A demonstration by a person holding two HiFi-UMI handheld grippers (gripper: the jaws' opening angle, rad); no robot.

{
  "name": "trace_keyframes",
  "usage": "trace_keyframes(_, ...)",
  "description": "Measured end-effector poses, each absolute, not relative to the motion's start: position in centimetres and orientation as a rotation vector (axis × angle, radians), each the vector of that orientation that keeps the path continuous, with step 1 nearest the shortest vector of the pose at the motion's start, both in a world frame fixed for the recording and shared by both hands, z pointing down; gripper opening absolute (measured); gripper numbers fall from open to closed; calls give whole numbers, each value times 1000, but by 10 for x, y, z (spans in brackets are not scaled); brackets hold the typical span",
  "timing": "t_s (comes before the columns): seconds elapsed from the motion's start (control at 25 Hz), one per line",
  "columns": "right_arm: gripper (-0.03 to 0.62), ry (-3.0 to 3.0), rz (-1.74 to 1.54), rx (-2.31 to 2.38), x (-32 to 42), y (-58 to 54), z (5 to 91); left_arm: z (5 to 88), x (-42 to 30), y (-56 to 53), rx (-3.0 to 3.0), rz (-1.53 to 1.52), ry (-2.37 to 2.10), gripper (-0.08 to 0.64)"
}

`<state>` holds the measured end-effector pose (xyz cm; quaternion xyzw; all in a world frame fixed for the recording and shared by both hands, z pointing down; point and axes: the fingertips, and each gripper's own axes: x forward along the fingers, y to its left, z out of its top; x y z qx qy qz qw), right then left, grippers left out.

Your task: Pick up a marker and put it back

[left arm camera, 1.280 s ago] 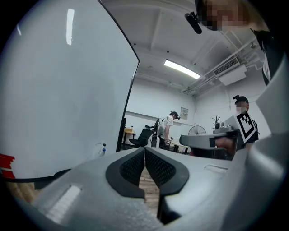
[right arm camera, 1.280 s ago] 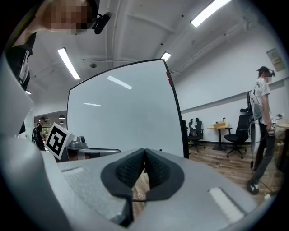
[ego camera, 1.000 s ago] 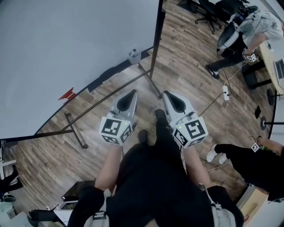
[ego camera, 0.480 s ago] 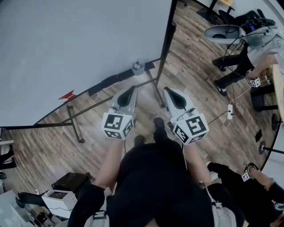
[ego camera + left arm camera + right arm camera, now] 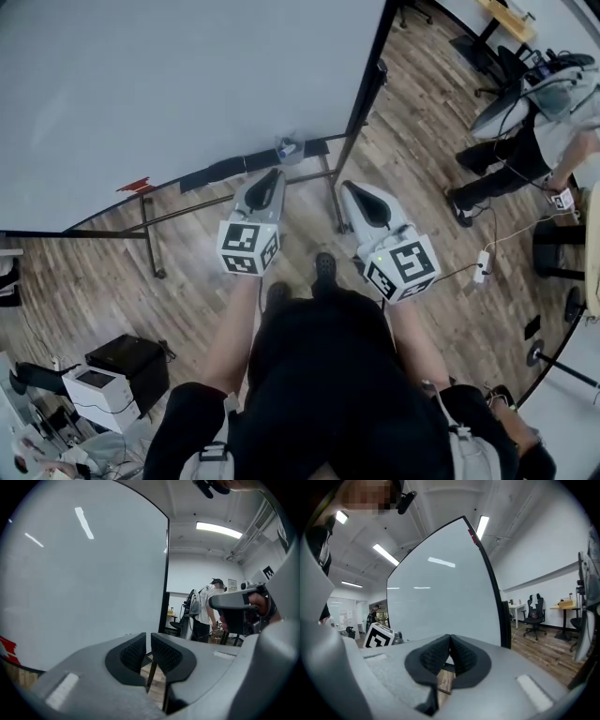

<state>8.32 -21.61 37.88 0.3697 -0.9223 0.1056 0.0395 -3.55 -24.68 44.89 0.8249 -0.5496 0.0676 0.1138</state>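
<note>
I see no marker that I can pick out in any view. A large whiteboard (image 5: 187, 84) on a stand fills the top left of the head view, with a black ledge (image 5: 225, 171) along its bottom edge. On that ledge are a small red thing (image 5: 139, 185) and a clear bottle (image 5: 287, 148). My left gripper (image 5: 271, 174) is held just short of the ledge, shut and empty (image 5: 148, 641). Beside it my right gripper (image 5: 351, 188) is also shut with nothing between its pads (image 5: 450, 641).
The whiteboard's metal legs (image 5: 150, 239) spread over the wood floor. A black box (image 5: 127, 361) and a white device (image 5: 94, 389) lie at lower left. A person (image 5: 525, 141) stands at the right near desks; a power strip (image 5: 482, 266) lies on the floor.
The whiteboard and its ledge have drawn closer under both grippers, and the view has swung to the left. Both grippers stay side by side, empty.
</note>
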Motion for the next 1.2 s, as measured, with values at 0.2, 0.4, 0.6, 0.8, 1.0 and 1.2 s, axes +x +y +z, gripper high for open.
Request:
trace_keyframes(0.2, 2, -2835, 339, 1033, 91, -227, 389, 468, -35, -261, 2343, 220, -1679, 19)
trace_keyframes(0.4, 2, -2841, 345, 959, 95, -236, 397, 487, -37, -274, 2282, 251, -1725, 72)
trace_keyframes(0.6, 2, -2842, 348, 900, 96, -240, 405, 505, -36, -285, 2240, 271, -1740, 92)
trace_keyframes(0.8, 2, -2838, 343, 875, 95, -241, 406, 522, -37, -296, 2203, 286, -1742, 118)
trace_keyframes(1.0, 2, -2827, 343, 881, 101, -243, 408, 525, -37, -305, 2194, 285, -1758, 120)
trace_keyframes(1.2, 2, -2821, 344, 886, 106, -244, 409, 528, -37, -310, 2187, 303, -1763, 120)
